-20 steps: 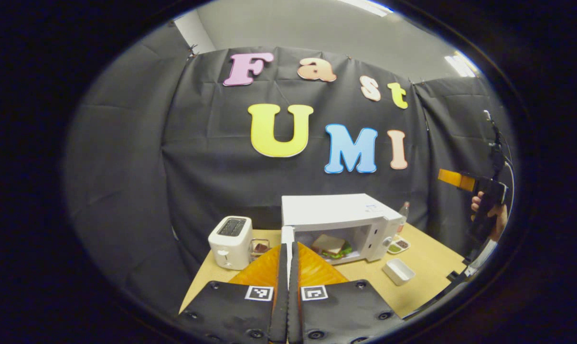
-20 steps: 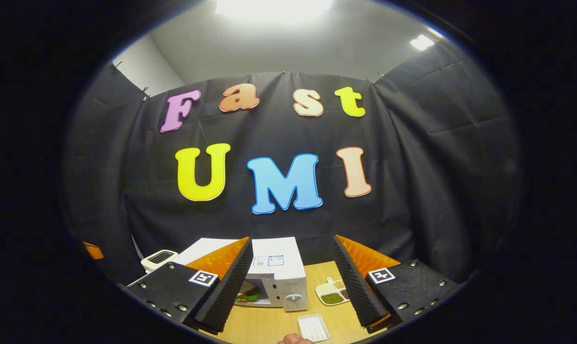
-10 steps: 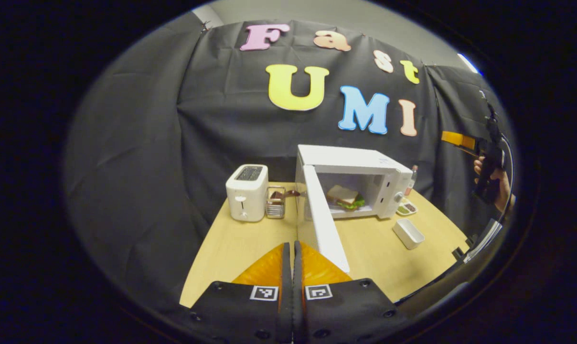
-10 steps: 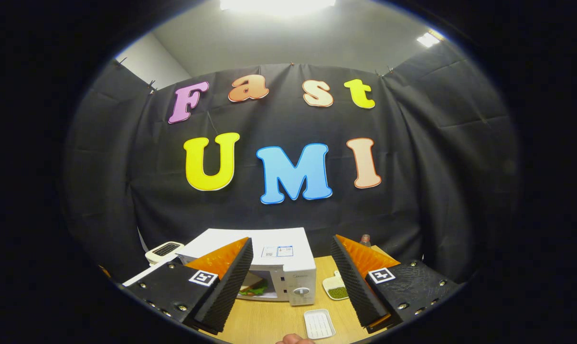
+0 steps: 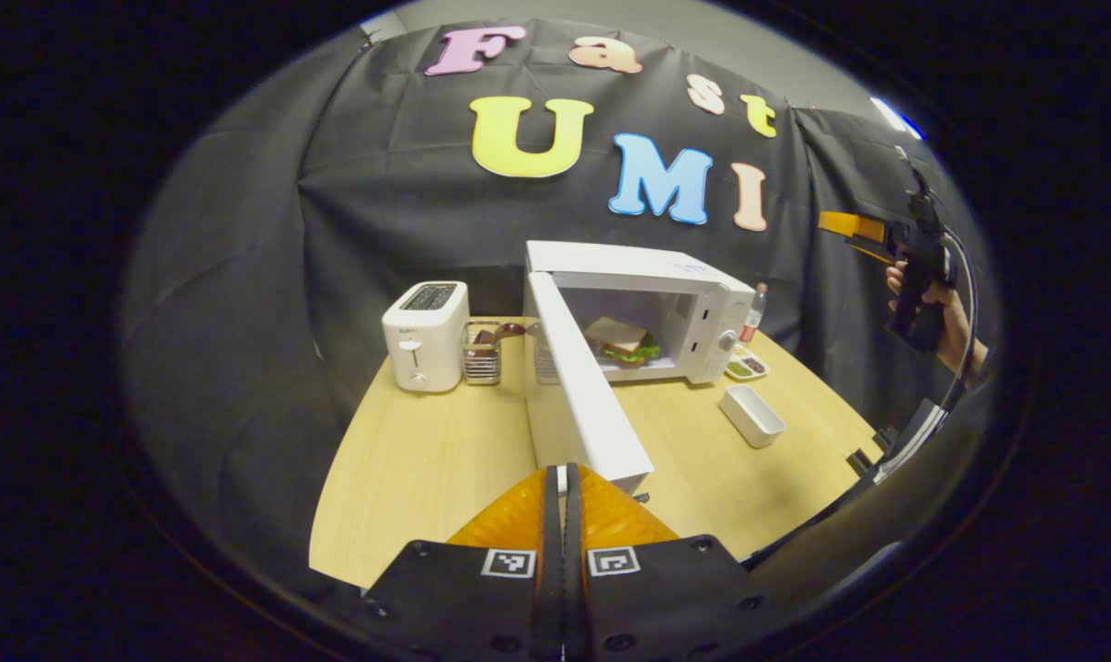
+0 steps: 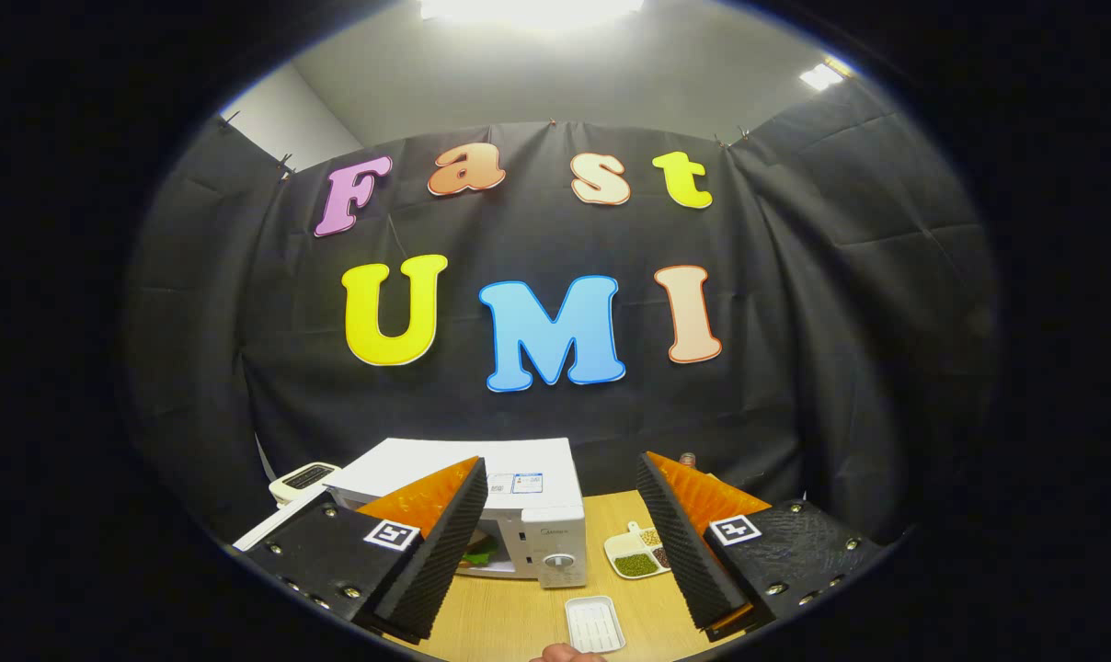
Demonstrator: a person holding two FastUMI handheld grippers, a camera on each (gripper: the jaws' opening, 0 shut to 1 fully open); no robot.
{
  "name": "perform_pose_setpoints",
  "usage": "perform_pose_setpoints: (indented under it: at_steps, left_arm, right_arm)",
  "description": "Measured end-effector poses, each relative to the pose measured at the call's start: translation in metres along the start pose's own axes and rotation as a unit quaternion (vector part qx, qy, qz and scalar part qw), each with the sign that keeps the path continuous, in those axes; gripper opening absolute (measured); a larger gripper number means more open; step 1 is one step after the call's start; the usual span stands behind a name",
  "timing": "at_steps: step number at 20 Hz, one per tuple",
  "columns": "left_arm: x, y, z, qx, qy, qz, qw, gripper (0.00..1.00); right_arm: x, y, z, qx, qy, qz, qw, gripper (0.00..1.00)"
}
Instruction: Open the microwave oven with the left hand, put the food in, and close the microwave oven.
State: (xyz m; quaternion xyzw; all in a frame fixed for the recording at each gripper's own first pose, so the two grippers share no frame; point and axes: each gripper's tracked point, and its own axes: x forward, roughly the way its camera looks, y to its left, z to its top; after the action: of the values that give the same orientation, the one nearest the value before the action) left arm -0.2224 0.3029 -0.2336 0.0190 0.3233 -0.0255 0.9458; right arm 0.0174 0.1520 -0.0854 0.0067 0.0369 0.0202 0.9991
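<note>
Landmark: the microwave (image 5: 647, 308) stands toward the back of the table (image 5: 408, 460), and every place below is given from it.
Door: the door (image 5: 581, 386) hangs wide open from the microwave's left edge and juts out toward the left gripper.
Food: the sandwich (image 5: 622, 340) already lies inside the microwave's cavity; the same sandwich (image 6: 478, 549) shows partly behind a finger in the right gripper view.
Left gripper: the left gripper (image 5: 563, 515) has its fingers pressed together with nothing between them, and sits just in front of the door's free end; whether it touches the door cannot be told.
Right gripper: the right gripper (image 6: 560, 552) has its fingers spread wide and empty, held up in front of the microwave; it also shows far right of the microwave in the left gripper view.
Step in hand: by the look of it, closing the door is what remains.
Doing it well: push on the outer face near the free end, follow the hinge's arc, and ease off as the latch meets so the microwave does not slide back.
Risk: a push too near the hinge would likely need more force and could shift the microwave.
Nearby: a toaster (image 5: 424, 336) stands left of the microwave, a white tray (image 5: 750, 416) front right of it.
Writing: a sticker on the microwave's top and small print above its knob are too small to read.
</note>
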Motion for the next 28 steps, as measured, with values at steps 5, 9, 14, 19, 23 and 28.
perform_pose_setpoints:
  at_steps: [5, 9, 14, 19, 23, 28]
  left_arm:
    - [0.022, -0.051, 0.012, -0.002, -0.002, -0.058, 0.998, 0.07]
    - [0.046, -0.088, 0.018, -0.001, 0.0, -0.097, 0.995, 0.07]
    - [0.077, -0.132, 0.031, 0.009, -0.001, -0.144, 0.989, 0.07]
    - [0.115, -0.162, 0.047, 0.025, -0.005, -0.163, 0.986, 0.07]
    - [0.15, -0.178, 0.06, 0.009, -0.007, -0.16, 0.987, 0.11]
    - [0.189, -0.204, 0.077, 0.006, -0.016, -0.161, 0.987, 0.07]
  right_arm:
    - [0.011, -0.012, 0.014, -0.011, -0.012, 0.003, 1.0, 0.98]
    - [0.018, -0.024, 0.022, -0.01, -0.016, -0.002, 1.0, 0.98]
    - [0.023, -0.044, 0.023, -0.015, -0.01, -0.009, 1.0, 0.99]
    - [0.03, -0.067, 0.024, -0.013, -0.003, -0.025, 1.0, 0.99]
    - [0.041, -0.085, 0.016, 0.002, 0.009, -0.033, 0.999, 0.99]
    - [0.058, -0.105, 0.012, 0.005, 0.011, -0.04, 0.999, 0.98]
